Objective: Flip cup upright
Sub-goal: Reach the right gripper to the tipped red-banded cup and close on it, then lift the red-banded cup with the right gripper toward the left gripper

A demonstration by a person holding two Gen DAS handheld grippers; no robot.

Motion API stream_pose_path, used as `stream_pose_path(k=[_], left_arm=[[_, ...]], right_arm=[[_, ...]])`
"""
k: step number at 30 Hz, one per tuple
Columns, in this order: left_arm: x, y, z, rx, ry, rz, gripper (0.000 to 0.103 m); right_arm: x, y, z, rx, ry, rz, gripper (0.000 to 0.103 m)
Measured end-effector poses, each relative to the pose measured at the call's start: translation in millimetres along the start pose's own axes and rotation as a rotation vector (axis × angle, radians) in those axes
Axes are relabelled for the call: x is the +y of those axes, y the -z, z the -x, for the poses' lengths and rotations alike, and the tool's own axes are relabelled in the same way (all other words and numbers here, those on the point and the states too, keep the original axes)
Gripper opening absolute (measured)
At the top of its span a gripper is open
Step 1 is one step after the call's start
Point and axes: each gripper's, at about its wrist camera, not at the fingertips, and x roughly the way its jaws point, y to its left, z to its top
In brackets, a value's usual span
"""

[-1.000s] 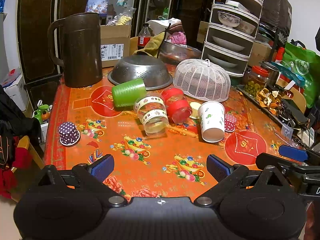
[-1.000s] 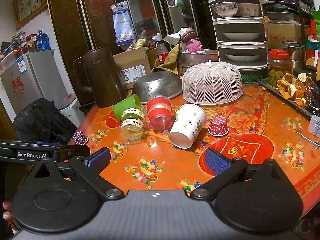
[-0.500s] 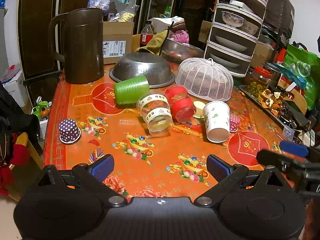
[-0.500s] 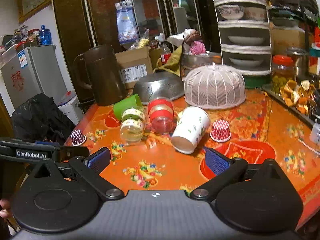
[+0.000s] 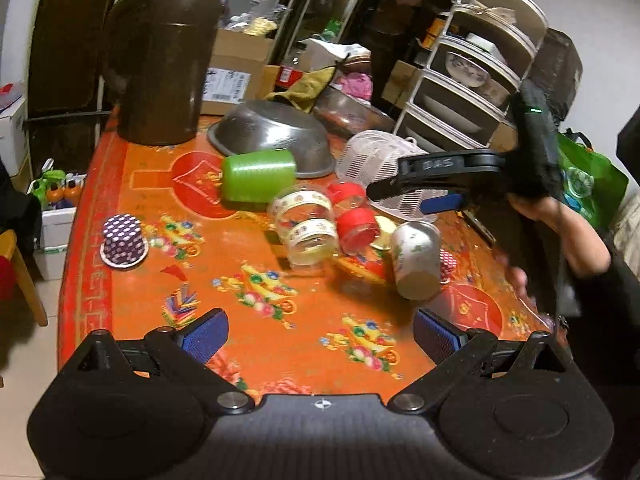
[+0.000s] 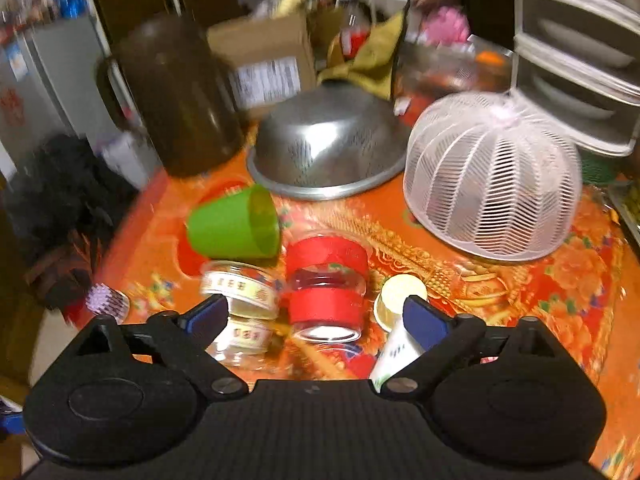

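On the left of the orange patterned bench [image 5: 256, 344], a purple polka-dot capsule [image 5: 122, 238] stands alone, well apart from the other things. Behind it at the far edge stands a tall brown pitcher [image 5: 160, 68]. Rightward, a green cup [image 5: 258, 176] lies on its side just in front of an overturned steel colander [image 5: 272, 134]. Next come two clear jars on their sides, one with pale patterned bands [image 5: 306, 226] and one with red bands [image 5: 354, 218], lying close beside each other. Right of them the white paper cup [image 5: 414, 258] lies tipped over, its open mouth toward the left wrist camera, with a small red dotted capsule [image 5: 448, 262] just beyond it and a white mesh food cover [image 5: 384, 168] farther back.

The left gripper [image 5: 320, 334] hangs low over the near edge of the bench, its blue-padded jaws spread wide with nothing between them. The right gripper [image 6: 314, 314] hovers above the jars and the paper cup [image 6: 394, 354], jaws likewise wide apart and holding nothing; the cup passes under its right finger, though contact cannot be told through the blur.
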Motion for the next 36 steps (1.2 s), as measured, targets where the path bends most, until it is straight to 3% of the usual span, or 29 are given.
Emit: stream_pose_path(k=[6, 21, 29, 36], left_arm=[[12, 2, -5, 0.017, -0.016, 0.007, 0.1], [25, 7, -2, 0.026, -0.037, 0.027, 0.1], [29, 8, 3, 0.017, -0.044, 0.037, 0.1], [22, 11, 12, -0.003, -0.035, 0.022, 0.1]], right_arm=[[4, -1, -35, 0.112, 0.023, 0.033, 0.081], [9, -14, -70, 0.215, 0.062, 0.089, 0.06], [10, -16, -50, 0.149, 0.064, 0.07, 0.058], [19, 1, 40, -0.013, 0.03, 0.047, 0.058]])
